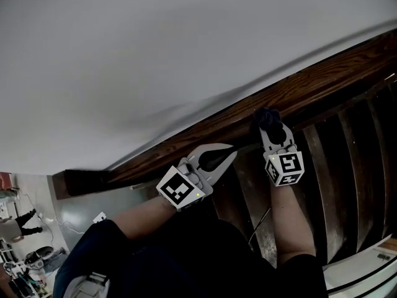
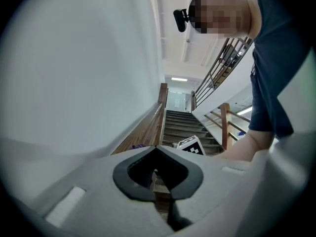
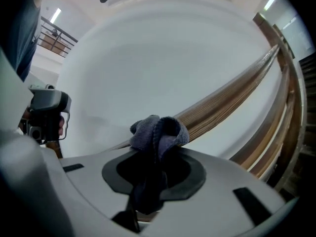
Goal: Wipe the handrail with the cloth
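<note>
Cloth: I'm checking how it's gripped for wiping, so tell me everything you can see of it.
The cloth is a dark bluish-grey fuzzy rag, like microfibre. It is bunched and folded over, pinched in the shut right gripper, with a rounded wad poking past the jaw tips and a tail hanging back between them. In the head view it lies against the wooden handrail, apparently touching it.

Left gripper jaws together, empty, angled up-right. Right gripper jaws clamped on cloth, pointing up. Both forearms extended.
</note>
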{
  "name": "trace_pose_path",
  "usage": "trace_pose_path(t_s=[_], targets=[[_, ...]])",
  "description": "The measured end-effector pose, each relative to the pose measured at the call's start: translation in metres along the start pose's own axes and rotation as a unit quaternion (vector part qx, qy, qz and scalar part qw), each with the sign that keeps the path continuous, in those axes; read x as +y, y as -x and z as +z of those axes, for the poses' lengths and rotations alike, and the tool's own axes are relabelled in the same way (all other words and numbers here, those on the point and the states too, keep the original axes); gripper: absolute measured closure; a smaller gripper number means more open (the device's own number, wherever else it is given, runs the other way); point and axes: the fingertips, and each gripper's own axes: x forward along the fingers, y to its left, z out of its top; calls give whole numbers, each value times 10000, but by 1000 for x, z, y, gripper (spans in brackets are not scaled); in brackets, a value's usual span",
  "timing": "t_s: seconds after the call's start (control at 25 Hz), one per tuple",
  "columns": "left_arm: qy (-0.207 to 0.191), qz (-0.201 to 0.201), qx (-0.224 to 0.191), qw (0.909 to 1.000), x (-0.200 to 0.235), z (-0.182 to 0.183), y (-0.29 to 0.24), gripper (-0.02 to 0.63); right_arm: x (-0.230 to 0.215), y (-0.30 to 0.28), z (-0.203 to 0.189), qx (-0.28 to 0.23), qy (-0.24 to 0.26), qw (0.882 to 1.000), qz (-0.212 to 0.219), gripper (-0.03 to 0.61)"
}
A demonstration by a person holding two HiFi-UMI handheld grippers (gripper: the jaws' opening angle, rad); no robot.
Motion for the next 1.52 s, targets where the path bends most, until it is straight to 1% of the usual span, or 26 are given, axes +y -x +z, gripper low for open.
trace_pose_path(t_s=[0.2,0.36,0.48,0.6,0.8,0.88,0.96,1.04,1.12,1.36,1.52], targets=[[-50,-373,-84,9993,-5,6,-28,609,-42,9,20,-56,2,9990,-436,483],[-100,-568,-121,9983,-7,16,-48,609,-69,18,34,-20,27,9975,-707,483],[-174,-715,-205,9971,-9,24,-55,609,-80,25,49,-54,120,9962,-862,483],[-159,-832,-278,9960,-12,32,-59,609,-91,38,71,-181,235,9944,-1015,483],[-88,-805,-352,9961,-2,37,-63,609,-122,49,127,-423,664,9886,-1284,482],[-102,-777,-396,9961,1,42,-63,609,-134,47,147,-428,880,9856,-1382,483],[-100,-737,-437,9963,6,46,-62,609,-141,38,157,-335,1091,9831,-1433,482],[-47,-658,-423,9969,13,45,-60,609,-143,23,154,-174,1207,9827,-1392,482],[-31,-575,-365,9977,20,39,-59,609,-136,10,143,-64,1243,9838,-1291,482],[93,-272,-255,9993,41,18,-45,609,-89,-11,113,-18,1336,9869,-906,482],[191,-81,-221,9995,58,6,-31,609,-61,-25,103,10,1372,9875,-782,482]])
